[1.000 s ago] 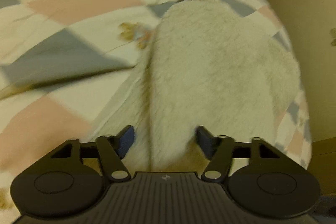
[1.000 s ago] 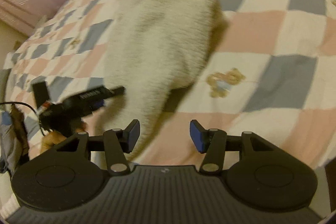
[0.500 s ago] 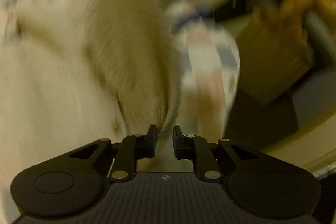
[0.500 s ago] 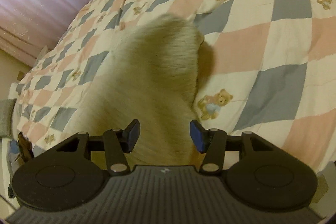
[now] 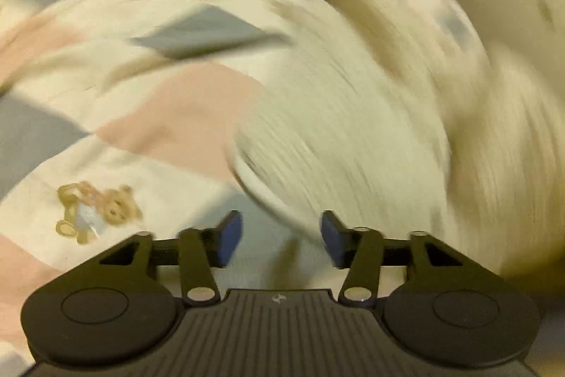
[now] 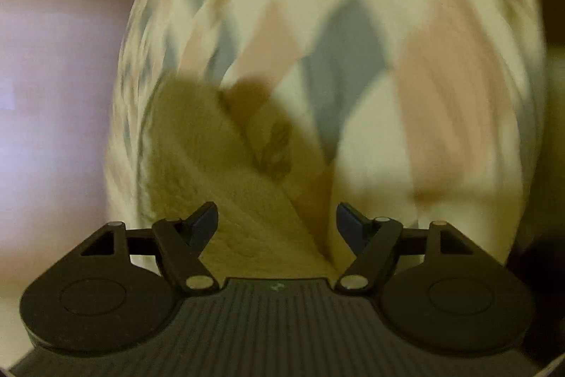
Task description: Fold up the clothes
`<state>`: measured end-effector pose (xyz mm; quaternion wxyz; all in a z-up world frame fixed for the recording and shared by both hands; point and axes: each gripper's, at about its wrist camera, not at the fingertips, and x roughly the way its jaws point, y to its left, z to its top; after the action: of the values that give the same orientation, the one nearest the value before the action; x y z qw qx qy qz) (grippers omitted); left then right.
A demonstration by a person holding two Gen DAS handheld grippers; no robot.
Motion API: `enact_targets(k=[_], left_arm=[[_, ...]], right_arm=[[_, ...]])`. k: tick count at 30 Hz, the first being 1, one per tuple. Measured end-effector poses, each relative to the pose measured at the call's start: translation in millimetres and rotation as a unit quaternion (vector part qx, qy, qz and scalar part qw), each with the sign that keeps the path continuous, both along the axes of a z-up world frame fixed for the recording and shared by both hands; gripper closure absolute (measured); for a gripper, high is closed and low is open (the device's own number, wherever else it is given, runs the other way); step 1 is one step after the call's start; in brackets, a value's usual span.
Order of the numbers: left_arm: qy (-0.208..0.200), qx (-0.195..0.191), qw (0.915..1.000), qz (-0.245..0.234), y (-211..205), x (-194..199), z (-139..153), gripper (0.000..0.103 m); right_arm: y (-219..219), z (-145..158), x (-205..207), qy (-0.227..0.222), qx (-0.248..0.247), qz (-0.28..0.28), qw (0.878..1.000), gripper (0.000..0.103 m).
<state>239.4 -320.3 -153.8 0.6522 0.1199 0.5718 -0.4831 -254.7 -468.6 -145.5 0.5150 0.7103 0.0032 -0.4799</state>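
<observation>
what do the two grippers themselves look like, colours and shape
Both look alike: the left gripper and right gripper have a black ribbed body with a small pale emblem, two round black discs at the sides, black linkage arms on silver pivot pins, and blue pads on the fingers. No cables, hands or sleeves show.

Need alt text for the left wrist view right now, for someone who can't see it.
Blurred fisheye view: the left tongs, which have just been opening, stand open with nothing gripped above the edge of a fluffy cream garment. It lies on a bed quilt of pink, grey and cream checks with a teddy bear print at lower left.
</observation>
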Motion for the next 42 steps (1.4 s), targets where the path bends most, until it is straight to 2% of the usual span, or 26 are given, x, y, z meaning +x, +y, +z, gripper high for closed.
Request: enact_targets(k=[2, 4, 6, 8, 9, 11, 12, 13, 17, 19, 20, 21, 22, 23, 24, 25, 26, 27, 30, 33, 35, 37, 39, 42], left_arm=[[0.02, -0.004, 0.9982, 0.057, -10, 19, -15, 0.039], [0.032, -0.016, 0.9963, 0.078, -20, 31, -29, 0.035], [0.054, -0.03, 0.9952, 0.076, -31, 33, -39, 0.034], [0.075, -0.045, 0.9941, 0.064, -41, 30, -48, 0.028], [0.086, -0.053, 0.9931, 0.059, -47, 29, -53, 0.029], [0.088, -0.056, 0.9938, 0.041, -58, 24, -61, 0.044], [0.086, -0.06, 0.9941, 0.028, -60, 20, -61, 0.067], [0.085, -0.064, 0.9942, 0.016, -61, 16, -61, 0.08], [0.096, -0.074, 0.9925, 0.019, -53, 13, -59, 0.079], [0.109, -0.069, 0.9912, 0.03, -52, 16, -63, 0.061], [0.116, -0.068, 0.9903, 0.033, -54, 17, -65, 0.059], [0.124, -0.068, 0.9893, 0.036, -55, 19, -68, 0.057], [0.124, -0.069, 0.9894, 0.032, -55, 19, -69, 0.057], [0.124, -0.07, 0.9894, 0.028, -55, 19, -71, 0.057], [0.126, -0.072, 0.9891, 0.025, -57, 18, -72, 0.063], [0.128, -0.073, 0.9887, 0.023, -60, 17, -74, 0.076], [0.134, -0.076, 0.9878, 0.02, -59, 17, -75, 0.084], [0.141, -0.08, 0.9866, 0.02, -58, 17, -74, 0.085], [0.13, -0.102, 0.986, 0.018, -47, 15, -48, 0.087], [0.125, -0.139, 0.9823, 0.018, -30, 18, 2, 0.088], [0.102, -0.166, 0.9803, 0.031, -15, 21, 50, 0.089], [0.077, -0.193, 0.9771, 0.046, -2, 26, 99, 0.089], [0.043, -0.223, 0.9718, 0.063, 12, 32, 151, 0.089], [-0.021, -0.284, 0.9532, 0.101, 35, 49, 238, 0.088]], right_arm=[[7, -13, -10, -0.008, -0.003, -0.023, 1.0, 0.031], [15, -26, -19, -0.016, -0.006, -0.046, 0.999, 0.031], [20, -36, -27, -0.018, -0.011, -0.06, 0.998, 0.031], [23, -46, -35, -0.024, -0.01, -0.075, 0.997, 0.029], [26, -50, -40, -0.024, -0.008, -0.088, 0.996, 0.029], [32, -59, -49, -0.034, -0.005, -0.114, 0.993, 0.025], [35, -64, -52, -0.048, -0.005, -0.127, 0.991, 0.024], [37, -68, -54, -0.058, -0.007, -0.133, 0.989, 0.023], [27, -72, -43, -0.035, -0.023, -0.083, 0.996, 0.021], [10, -71, -30, 0.024, -0.022, -0.027, 0.999, 0.021], [2, -74, -25, 0.045, -0.019, -0.009, 0.999, 0.023], [-6, -77, -20, 0.066, -0.016, 0.009, 0.998, 0.029], [-13, -81, -17, 0.079, -0.012, 0.022, 0.997, 0.045], [-17, -85, -17, 0.07, -0.01, 0.022, 0.997, 0.058], [-20, -89, -17, 0.061, -0.007, 0.022, 0.998, 0.085], [-23, -90, -16, 0.054, -0.006, 0.024, 0.998, 0.088], [-24, -85, -15, 0.052, -0.01, 0.027, 0.998, 0.089], [-24, -80, -14, 0.05, -0.014, 0.031, 0.998, 0.09], [-31, -48, -10, 0.028, -0.034, 0.045, 0.998, 0.091], [-44, 5, 1, -0.007, -0.075, 0.068, 0.995, 0.091], [-55, 52, 14, -0.025, -0.115, 0.101, 0.988, 0.091], [-72, 99, 32, -0.038, -0.162, 0.143, 0.976, 0.091], [-96, 150, 59, -0.069, -0.225, 0.184, 0.954, 0.091], [-130, 211, 99, -0.122, -0.302, 0.228, 0.918, 0.091]])
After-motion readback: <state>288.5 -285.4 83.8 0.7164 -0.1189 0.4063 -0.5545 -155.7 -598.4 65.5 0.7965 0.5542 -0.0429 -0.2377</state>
